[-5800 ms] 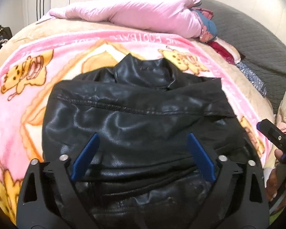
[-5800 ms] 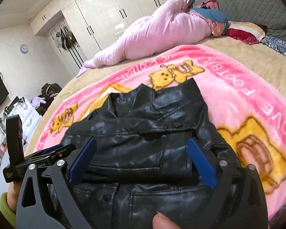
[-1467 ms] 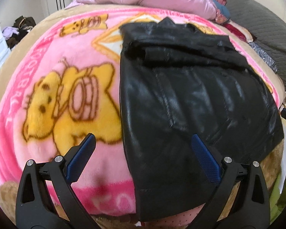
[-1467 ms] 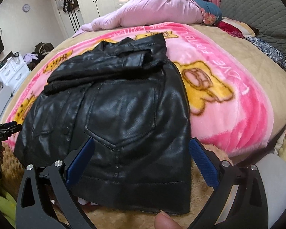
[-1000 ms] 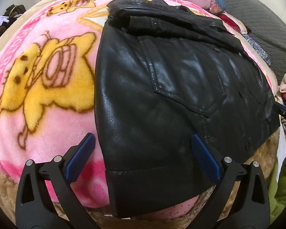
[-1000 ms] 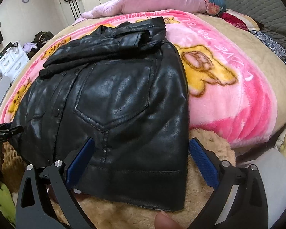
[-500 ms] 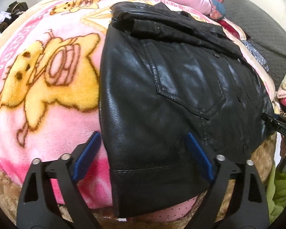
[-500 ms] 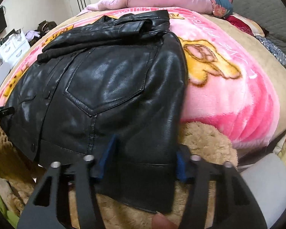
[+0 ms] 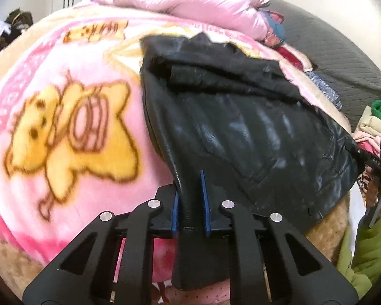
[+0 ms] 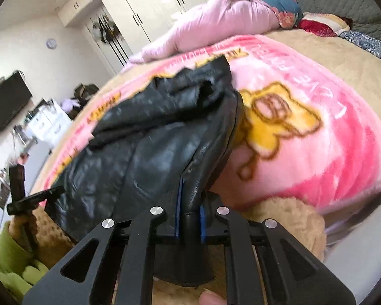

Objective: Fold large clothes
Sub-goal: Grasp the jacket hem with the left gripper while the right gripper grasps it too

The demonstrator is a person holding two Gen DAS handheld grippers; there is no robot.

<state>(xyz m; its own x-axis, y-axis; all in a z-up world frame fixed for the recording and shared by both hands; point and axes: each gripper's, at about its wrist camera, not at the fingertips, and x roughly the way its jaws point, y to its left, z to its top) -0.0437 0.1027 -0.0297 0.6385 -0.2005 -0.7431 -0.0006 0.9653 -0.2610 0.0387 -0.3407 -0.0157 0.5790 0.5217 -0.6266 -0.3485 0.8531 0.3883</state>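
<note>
A pink cartoon-bear blanket (image 9: 63, 132) covers the bed; on it lies the black jacket (image 9: 241, 127), its near hem lifted clear of the blanket; beyond the jacket, a pink quilt (image 10: 216, 23), then white wardrobes (image 10: 149, 2); a dark screen (image 10: 7, 104) hangs on the wall left of the jacket. The left gripper (image 9: 190, 203) is closing, pads pinching the hem; the right gripper (image 10: 189, 211) clamps the opposite hem corner. Both views are motion-blurred; the hem's underside is hidden.

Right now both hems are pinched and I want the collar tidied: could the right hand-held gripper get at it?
Probably not: the right hand-held gripper is shut on the black jacket hem, its collar at the far end.
</note>
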